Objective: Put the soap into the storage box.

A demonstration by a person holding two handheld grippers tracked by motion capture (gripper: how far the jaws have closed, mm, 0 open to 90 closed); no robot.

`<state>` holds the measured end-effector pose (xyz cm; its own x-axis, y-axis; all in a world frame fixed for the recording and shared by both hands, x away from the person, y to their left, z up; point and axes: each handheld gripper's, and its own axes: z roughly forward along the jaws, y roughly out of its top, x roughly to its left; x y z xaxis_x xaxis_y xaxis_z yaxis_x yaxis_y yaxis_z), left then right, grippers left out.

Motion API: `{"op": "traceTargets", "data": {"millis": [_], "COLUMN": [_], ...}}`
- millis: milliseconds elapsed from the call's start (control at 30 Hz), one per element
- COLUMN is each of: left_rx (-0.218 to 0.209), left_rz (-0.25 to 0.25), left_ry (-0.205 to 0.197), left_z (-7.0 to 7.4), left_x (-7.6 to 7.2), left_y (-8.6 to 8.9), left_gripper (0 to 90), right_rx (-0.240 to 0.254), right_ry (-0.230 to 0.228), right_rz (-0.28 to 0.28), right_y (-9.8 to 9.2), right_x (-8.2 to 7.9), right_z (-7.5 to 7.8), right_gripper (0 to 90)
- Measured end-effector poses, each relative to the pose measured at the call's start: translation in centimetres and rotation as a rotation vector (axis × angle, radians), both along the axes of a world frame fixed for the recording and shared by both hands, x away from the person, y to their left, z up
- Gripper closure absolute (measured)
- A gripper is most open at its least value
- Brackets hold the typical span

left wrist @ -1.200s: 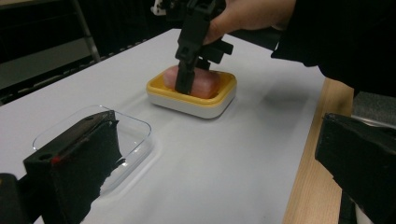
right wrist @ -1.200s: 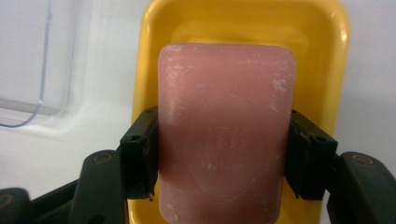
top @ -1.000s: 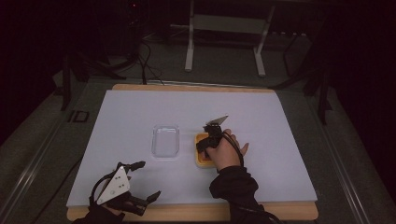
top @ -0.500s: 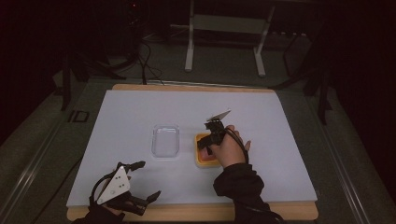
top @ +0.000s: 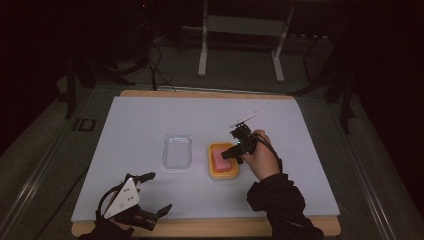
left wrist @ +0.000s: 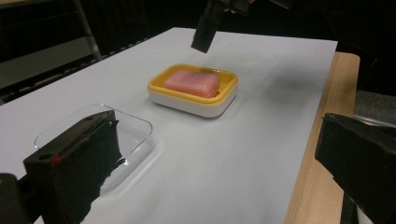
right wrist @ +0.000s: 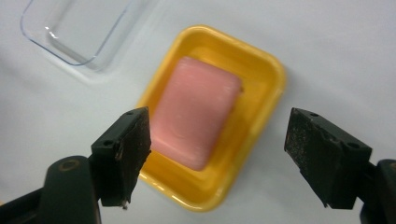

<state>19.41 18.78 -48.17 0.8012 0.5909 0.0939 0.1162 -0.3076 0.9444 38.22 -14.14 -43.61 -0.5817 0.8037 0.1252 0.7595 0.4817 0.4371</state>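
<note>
High view: the right gripper (top: 231,152) hangs over the near-right edge of a yellow dish (top: 223,161) at mid-table, in which a pink soap (top: 221,161) lies flat. A clear lid (top: 177,150) rests just left of the dish, apart from it. The left gripper (top: 152,192) sits at the table's near edge, well apart from both, jaws spread with nothing between them.

Right gripper view: the right gripper (right wrist: 217,156) looks down on the soap (right wrist: 195,119) in the dish (right wrist: 261,74). Its jaws have just been opening; they stand apart above the dish, released, touching neither soap nor dish.

Left gripper view: the soap (left wrist: 192,83) fills the middle of the dish (left wrist: 196,100); the lid (left wrist: 135,133) lies nearer, partly behind one jaw.
</note>
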Motion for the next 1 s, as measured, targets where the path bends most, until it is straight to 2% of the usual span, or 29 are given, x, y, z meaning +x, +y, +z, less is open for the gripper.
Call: {"op": "traceTargets", "data": {"millis": [67,100,267,400,567,700,833,1000], "left_rx": [0.001,0.0,0.001,0.003,0.006,0.006,0.006,0.005], "left_rz": [0.001,0.001,0.003,0.002,0.003,0.005,0.006,0.005], "left_ry": [-0.002,0.0,0.0,0.002,0.001,0.002,0.002,0.0], "left_z": [0.0,0.0,0.0,0.0,0.0,0.0,0.0,0.0], "left_x": [0.0,0.0,0.0,0.1,0.0,0.0,0.0,0.0], "left_y": [0.0,0.0,0.0,0.0,0.0,0.0,0.0,0.0], "left_gripper": [0.6,0.6,0.6,0.7,0.6,0.6,0.6,0.6], "right_rx": [0.004,0.028,0.025,0.02,0.029,0.017,0.038,0.06], "right_ry": [-0.005,-0.024,-0.076,-0.073,-0.093,-0.12,-0.137,-0.202], "right_rz": [0.009,0.018,0.048,0.065,0.062,0.064,0.061,0.027], "right_y": [-0.3,-1.3,-3.3,-4.8,-6.2,-7.8,-8.8,-10.8], "right_x": [0.0,-0.2,-0.8,-1.5,-2.2,-3.0,-3.4,-4.4], "right_z": [-0.1,-0.2,-0.4,-0.7,-0.9,-1.1,-1.1,-1.0], "right_gripper": [23.6,23.6,22.2,21.8,21.1,18.9,19.0,19.0]}}
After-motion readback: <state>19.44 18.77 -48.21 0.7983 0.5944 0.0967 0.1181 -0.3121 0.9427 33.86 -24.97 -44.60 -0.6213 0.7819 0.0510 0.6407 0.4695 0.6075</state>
